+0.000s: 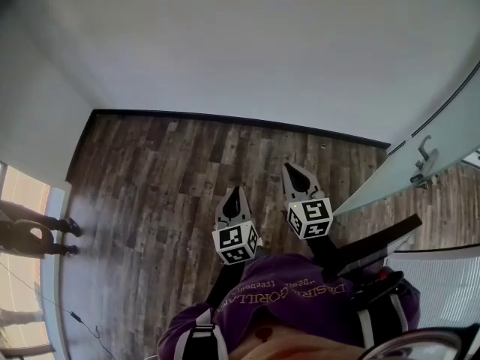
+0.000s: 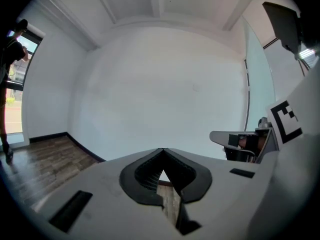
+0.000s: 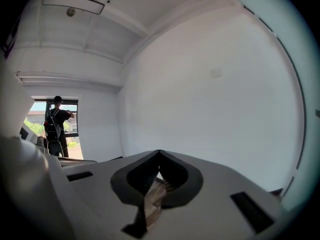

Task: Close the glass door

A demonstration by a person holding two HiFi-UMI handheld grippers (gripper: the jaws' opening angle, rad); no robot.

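Currently holding left gripper and right gripper over the floor, fingers on both pressed together, gripping nothing. Facing a wall, glass door at right.

The left gripper and right gripper are pale grey with black ribbed fingers. Each carries a cube of black-and-white square markers. Beneath the fingers lies a plank wooden floor, streaked brown and grey. Ahead of the fingertips a black skirting strip edges the plain white wall. Right of the right gripper's fingers is the pale green-tinted frosted glass door, with a silver-grey metal handle. Behind the fingers, the person's purple shirt bears pale lettering.
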